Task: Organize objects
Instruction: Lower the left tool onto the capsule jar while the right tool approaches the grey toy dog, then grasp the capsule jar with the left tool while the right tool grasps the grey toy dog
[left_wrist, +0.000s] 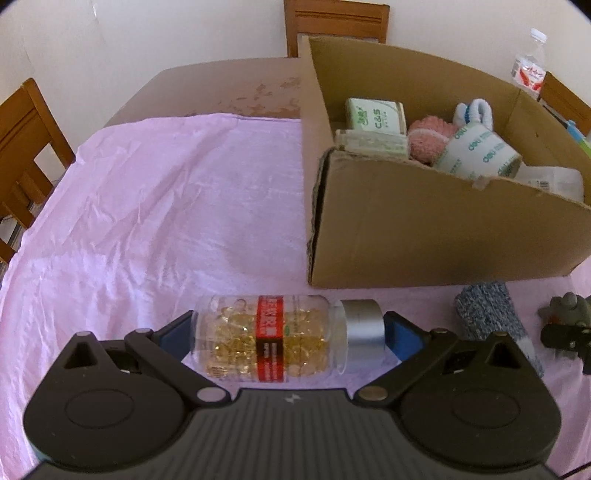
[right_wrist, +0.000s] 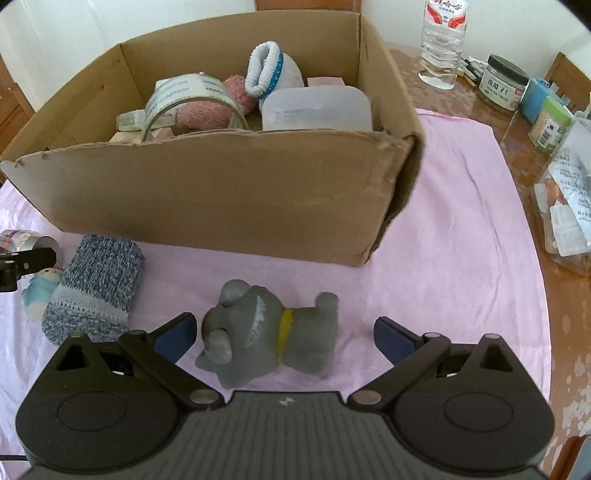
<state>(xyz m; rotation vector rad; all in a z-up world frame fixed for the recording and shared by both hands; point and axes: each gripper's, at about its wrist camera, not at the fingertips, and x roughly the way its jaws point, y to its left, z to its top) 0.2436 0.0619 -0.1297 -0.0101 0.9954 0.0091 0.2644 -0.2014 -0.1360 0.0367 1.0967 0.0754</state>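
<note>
A clear capsule bottle (left_wrist: 269, 338) with a red band and silver cap lies on its side on the pink cloth (left_wrist: 147, 206), set lengthwise between the fingers of the left gripper (left_wrist: 290, 334). The blue pads sit at the bottle's base and cap; whether they press on it or merely bracket it cannot be told. Directly ahead rises the near wall of the cardboard box (left_wrist: 424, 229), which stands on the cloth between both grippers and the far table.

The right gripper (right_wrist: 284, 334) has its jaws spread wide around a grey toy dog (right_wrist: 266, 332) with a yellow collar, lying on its side on the cloth; the left pad is just beside the dog's head, the right pad is clear of its hindquarters. A rolled blue-grey sock (right_wrist: 98, 284) lies to the left of the dog, just in front of the box.

The left view alone shows a green-and-white tissue pack (left_wrist: 375, 114) against the box's far side and wooden chairs (left_wrist: 26, 147) around the table. The right view alone shows the translucent plastic container (right_wrist: 317, 109) in full, a roll of tape (right_wrist: 188, 99), pink and white-blue socks, and, on the bare wood beyond the cloth, a water bottle (right_wrist: 443, 40), a dark-lidded jar (right_wrist: 504, 83) and other clutter.
</note>
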